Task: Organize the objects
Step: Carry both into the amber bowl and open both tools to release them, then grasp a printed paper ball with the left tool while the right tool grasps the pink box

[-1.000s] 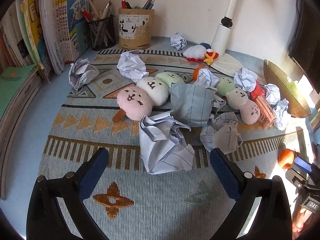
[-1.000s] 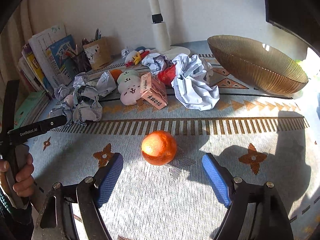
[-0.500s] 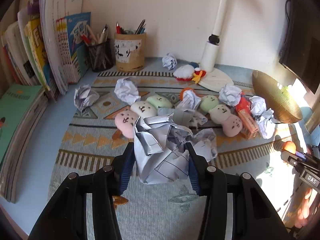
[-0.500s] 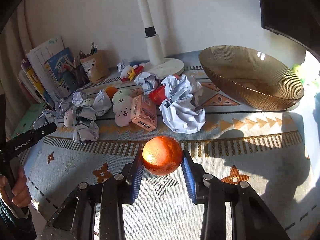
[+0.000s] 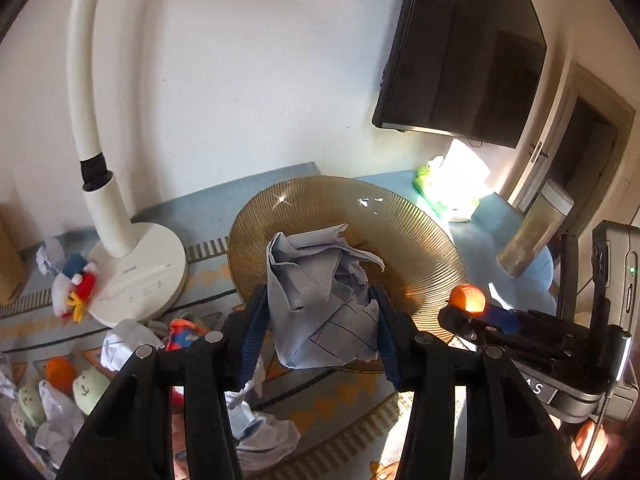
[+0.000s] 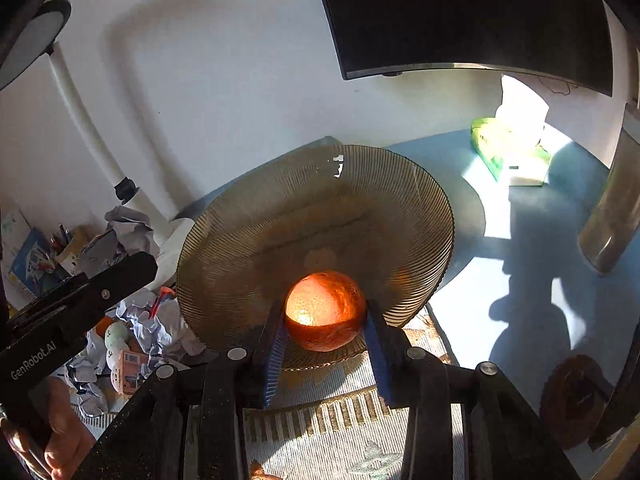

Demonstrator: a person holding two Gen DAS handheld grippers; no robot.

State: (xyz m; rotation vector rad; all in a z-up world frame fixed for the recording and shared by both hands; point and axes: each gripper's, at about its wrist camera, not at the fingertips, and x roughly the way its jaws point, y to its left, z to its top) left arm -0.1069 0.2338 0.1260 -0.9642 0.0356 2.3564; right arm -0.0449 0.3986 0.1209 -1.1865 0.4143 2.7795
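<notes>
My left gripper (image 5: 318, 330) is shut on a crumpled paper ball (image 5: 320, 300) and holds it in the air in front of the amber ribbed glass bowl (image 5: 404, 224). My right gripper (image 6: 325, 330) is shut on an orange (image 6: 325, 310) and holds it at the near rim of the same bowl (image 6: 280, 200). In the left wrist view the right gripper (image 5: 476, 312) shows at the right with the orange (image 5: 467, 298) in it. The bowl looks empty inside.
A white desk lamp (image 5: 132, 264) stands left of the bowl. Paper balls (image 6: 156, 324), plush toys (image 5: 86, 388), a pink box (image 6: 132, 366) and a second orange (image 5: 59, 370) lie on the patterned mat at the left. A steel tumbler (image 5: 532, 232) and a green tissue pack (image 6: 508, 152) stand at the right. A monitor (image 6: 460, 12) hangs above.
Both grippers closed on their objects, the left on the paper ball and the right on the orange, lifted them off the mat and swung right toward the glass bowl.
</notes>
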